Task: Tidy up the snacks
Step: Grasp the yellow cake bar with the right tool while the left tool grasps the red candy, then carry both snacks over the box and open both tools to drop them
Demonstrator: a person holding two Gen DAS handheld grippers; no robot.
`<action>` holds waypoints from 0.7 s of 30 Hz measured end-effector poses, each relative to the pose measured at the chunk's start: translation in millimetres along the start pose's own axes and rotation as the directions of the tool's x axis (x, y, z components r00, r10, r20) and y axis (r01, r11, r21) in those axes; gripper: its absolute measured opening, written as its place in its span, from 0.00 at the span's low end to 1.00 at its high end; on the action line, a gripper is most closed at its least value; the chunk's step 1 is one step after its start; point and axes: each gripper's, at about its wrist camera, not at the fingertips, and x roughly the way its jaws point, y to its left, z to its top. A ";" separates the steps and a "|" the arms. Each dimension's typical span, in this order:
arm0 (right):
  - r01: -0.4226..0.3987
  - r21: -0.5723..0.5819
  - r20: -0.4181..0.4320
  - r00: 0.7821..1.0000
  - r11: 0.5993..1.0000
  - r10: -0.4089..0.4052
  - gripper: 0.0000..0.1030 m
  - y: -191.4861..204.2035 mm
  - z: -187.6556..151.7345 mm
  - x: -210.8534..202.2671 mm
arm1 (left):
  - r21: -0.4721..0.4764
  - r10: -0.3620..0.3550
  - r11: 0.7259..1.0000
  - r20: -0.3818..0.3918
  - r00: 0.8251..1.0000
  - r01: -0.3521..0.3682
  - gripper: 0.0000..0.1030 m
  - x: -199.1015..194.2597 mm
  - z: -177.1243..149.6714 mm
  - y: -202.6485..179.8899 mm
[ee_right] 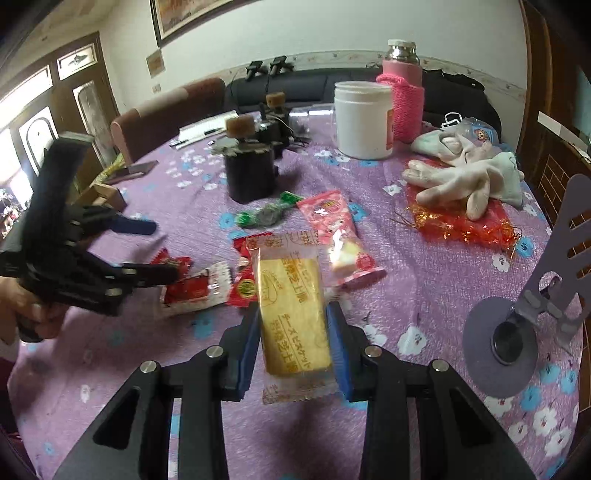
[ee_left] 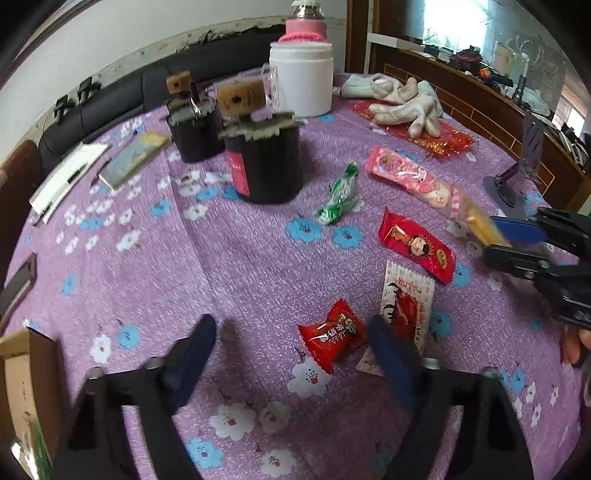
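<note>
Biscuit packet (ee_right: pixel 293 317) clamped in right tool (ee_right: pixel 291 332), long axis along fingers; left tool (ee_left: pixel 291 354) apart, empty

Snack packets (ee_left: pixel 415 245) scattered mid-table (ee_left: pixel 240 258); two tins (ee_left: pixel 262 162) behind them, jar (ee_left: pixel 301 77) and flask (ee_left: pixel 304 22) at far edge; gloves (ee_left: pixel 402 101) toward far-right edge; stand (ee_right: pixel 517 325) at right edge.

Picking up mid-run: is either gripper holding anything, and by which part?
The right gripper clamps the yellow biscuit packet across its long sides, at its lower half. The left gripper is open, holding nothing.
</note>
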 end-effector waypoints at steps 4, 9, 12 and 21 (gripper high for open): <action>-0.013 -0.001 0.019 1.000 1.000 0.013 0.33 8.3 -0.1 -9.2 | -0.003 0.013 1.000 0.013 1.000 -0.013 0.58 2.4 0.8 -2.9; -0.020 0.018 0.048 0.999 1.000 0.019 0.33 16.0 -1.3 -20.6 | -0.046 -0.006 0.999 0.022 1.000 0.007 0.24 -1.3 -0.2 1.9; -0.033 0.036 0.065 0.997 0.999 0.031 0.33 19.5 -2.9 -28.0 | -0.086 -0.012 0.996 0.029 1.000 0.014 0.23 -6.4 -6.4 9.9; -0.057 0.023 0.092 0.994 0.998 0.055 0.33 50.2 -4.3 -44.5 | -0.173 0.045 0.984 0.093 0.995 -0.029 0.23 -51.8 -37.3 23.6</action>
